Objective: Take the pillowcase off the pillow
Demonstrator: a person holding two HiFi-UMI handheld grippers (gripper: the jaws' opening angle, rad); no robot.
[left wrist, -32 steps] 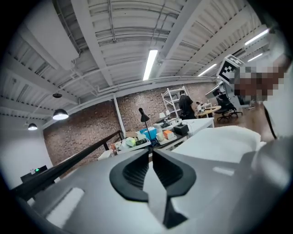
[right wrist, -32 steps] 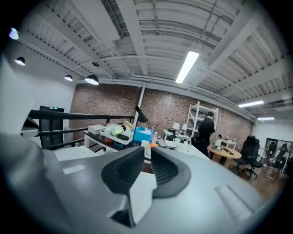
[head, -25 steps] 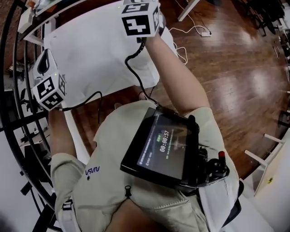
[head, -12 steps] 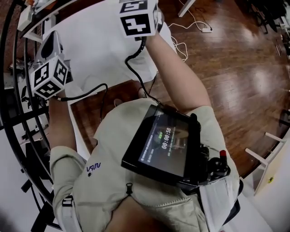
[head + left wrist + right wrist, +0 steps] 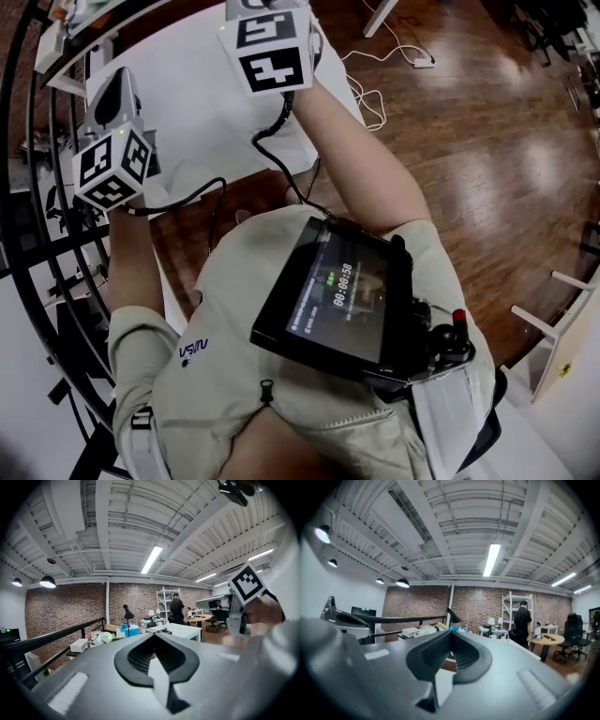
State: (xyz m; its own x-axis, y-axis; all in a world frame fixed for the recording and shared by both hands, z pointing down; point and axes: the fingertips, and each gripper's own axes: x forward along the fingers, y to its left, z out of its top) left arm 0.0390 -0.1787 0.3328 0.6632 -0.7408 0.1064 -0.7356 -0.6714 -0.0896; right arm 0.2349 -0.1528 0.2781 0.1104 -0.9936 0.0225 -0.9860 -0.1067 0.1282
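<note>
I am pinching the smooth white pillowcase in my closed left gripper and right gripper above a glossy wooden floor.

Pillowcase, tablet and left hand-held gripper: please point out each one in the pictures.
pillowcase (image 5: 202,112), head view, bare white cloth near its middle
tablet (image 5: 337,300), head view, middle of its dark screen
left hand-held gripper (image 5: 154,634), left gripper view, where its shut jaw tips meet

Your head camera looks steeply down over your chest to the wood floor. Cameras on your left gripper and right gripper sit close behind the jaws, facing level, sharing the brick wall.
</note>
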